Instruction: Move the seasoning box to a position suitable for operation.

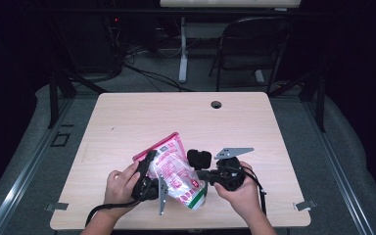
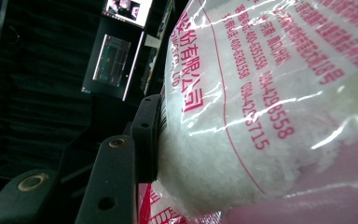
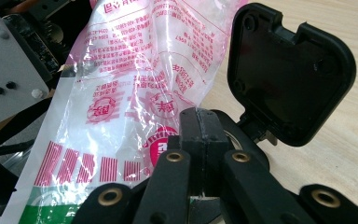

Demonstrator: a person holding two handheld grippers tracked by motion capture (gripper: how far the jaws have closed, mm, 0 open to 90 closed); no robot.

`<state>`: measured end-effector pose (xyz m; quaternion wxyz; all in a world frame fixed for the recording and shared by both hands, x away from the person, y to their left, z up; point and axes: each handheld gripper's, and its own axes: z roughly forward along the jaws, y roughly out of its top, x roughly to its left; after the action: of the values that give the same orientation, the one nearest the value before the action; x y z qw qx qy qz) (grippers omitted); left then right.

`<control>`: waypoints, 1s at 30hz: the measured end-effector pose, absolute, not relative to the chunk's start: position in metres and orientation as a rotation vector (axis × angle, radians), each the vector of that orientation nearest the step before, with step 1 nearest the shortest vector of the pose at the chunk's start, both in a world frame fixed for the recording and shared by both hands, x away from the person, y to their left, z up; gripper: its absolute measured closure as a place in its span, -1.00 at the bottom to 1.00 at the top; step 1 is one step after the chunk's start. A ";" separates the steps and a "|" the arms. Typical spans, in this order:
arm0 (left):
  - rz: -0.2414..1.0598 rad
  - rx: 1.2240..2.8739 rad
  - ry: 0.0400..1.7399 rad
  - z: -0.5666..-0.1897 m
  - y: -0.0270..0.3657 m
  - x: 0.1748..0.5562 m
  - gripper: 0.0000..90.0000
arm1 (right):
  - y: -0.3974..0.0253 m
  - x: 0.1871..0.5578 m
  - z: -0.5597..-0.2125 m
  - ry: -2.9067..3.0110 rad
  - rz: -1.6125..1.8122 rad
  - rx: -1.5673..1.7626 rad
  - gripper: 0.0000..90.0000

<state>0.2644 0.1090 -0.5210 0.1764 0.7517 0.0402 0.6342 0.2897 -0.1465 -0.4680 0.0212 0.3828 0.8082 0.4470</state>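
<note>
From the high view, the bag [image 1: 174, 169] of white granules, clear plastic with pink print, sits near the front edge of the table [image 1: 127, 117], held up between two hands. Its long axis runs from the far left corner, pink and higher, down to the near right end with a green band. The left gripper [image 1: 149, 169] lies along the bag's left side, the right gripper [image 1: 203, 176] comes in from the right at the lower end, so both are about equally close, one on each flank. In the left gripper view, one black jaw pad [image 2: 147, 135] presses flat against the bulging bag [image 2: 261, 102]; the other jaw is hidden behind the plastic, so it looks like a pinch on the bag, though I judge that rather than see it. In the right gripper view, the jaws are pressed together [image 3: 204, 128] with a thin fold of the bag [image 3: 135, 84] apparently caught between them; a black flap-like piece [image 3: 289, 74] stands just right of it.
</note>
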 end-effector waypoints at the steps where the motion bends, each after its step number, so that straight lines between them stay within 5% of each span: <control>1: 1.798 2.130 0.113 -0.521 0.109 0.264 0.34 | -0.147 0.290 -0.468 2.504 1.386 1.187 1.00; 30: 1.866 2.114 0.092 -0.517 0.108 0.261 0.36 | -0.145 0.295 -0.471 2.507 1.396 1.187 1.00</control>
<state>0.2609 0.1081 -0.5174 0.1594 0.7397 0.0320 0.6529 0.2952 -0.1450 -0.4709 0.0183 0.3821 0.8073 0.4494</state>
